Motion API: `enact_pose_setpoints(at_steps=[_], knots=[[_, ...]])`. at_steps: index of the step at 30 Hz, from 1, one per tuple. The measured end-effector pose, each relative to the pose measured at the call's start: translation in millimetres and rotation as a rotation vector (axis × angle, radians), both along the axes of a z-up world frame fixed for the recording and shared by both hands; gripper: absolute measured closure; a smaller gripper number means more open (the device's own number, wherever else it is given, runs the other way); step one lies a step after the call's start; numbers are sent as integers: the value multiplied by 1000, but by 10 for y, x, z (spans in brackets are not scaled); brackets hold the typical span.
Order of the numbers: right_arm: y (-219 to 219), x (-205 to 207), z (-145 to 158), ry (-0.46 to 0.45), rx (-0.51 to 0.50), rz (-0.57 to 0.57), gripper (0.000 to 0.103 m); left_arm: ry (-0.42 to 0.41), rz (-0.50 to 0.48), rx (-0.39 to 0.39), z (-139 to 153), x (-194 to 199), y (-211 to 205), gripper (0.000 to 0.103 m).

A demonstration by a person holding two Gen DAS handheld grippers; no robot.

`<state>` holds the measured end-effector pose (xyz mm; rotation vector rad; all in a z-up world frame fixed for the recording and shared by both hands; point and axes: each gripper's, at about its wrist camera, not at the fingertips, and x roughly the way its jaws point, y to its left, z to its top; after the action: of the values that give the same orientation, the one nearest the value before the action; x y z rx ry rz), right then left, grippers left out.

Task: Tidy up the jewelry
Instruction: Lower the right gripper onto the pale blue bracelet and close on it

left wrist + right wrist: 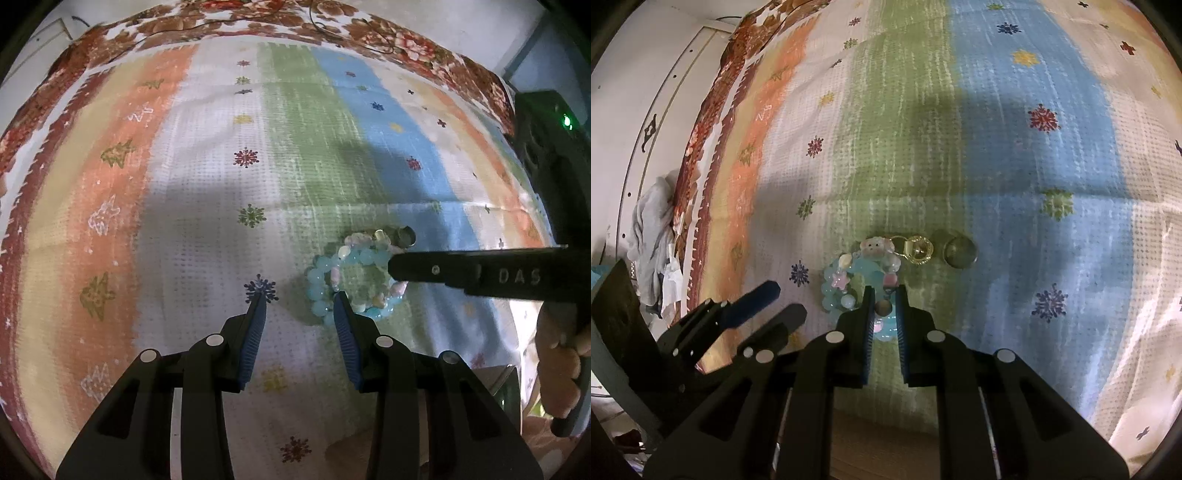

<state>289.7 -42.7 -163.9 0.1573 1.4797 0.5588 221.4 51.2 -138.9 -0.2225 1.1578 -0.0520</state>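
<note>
A turquoise bead bracelet and a pastel charm bracelet lie overlapped on the striped cloth. A gold ring and a darker ring rest just beyond them. My right gripper points steeply down and is shut on beads at the near side of the bracelets. In the left wrist view it reaches in from the right. My left gripper stands open at the bracelets' left edge, its right fingertip against the turquoise beads.
A floral cloth borders the striped one at the far side. A person's hand holds the right gripper's handle. A grey heap of fabric lies off the cloth's left edge. A wooden surface shows below the near edge.
</note>
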Motion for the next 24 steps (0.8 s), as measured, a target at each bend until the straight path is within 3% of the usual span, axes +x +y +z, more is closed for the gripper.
enact_pose_setpoints(at_steps=[15, 17, 24], knots=[[13, 25, -165, 19, -22, -9, 89, -1, -24, 14, 4, -15, -34, 65], [2, 25, -141, 9, -19, -14, 93, -6, -26, 13, 20, -17, -36, 65], [-29, 10, 8, -17, 1, -7, 93, -1, -40, 20, -24, 4, -92, 65]])
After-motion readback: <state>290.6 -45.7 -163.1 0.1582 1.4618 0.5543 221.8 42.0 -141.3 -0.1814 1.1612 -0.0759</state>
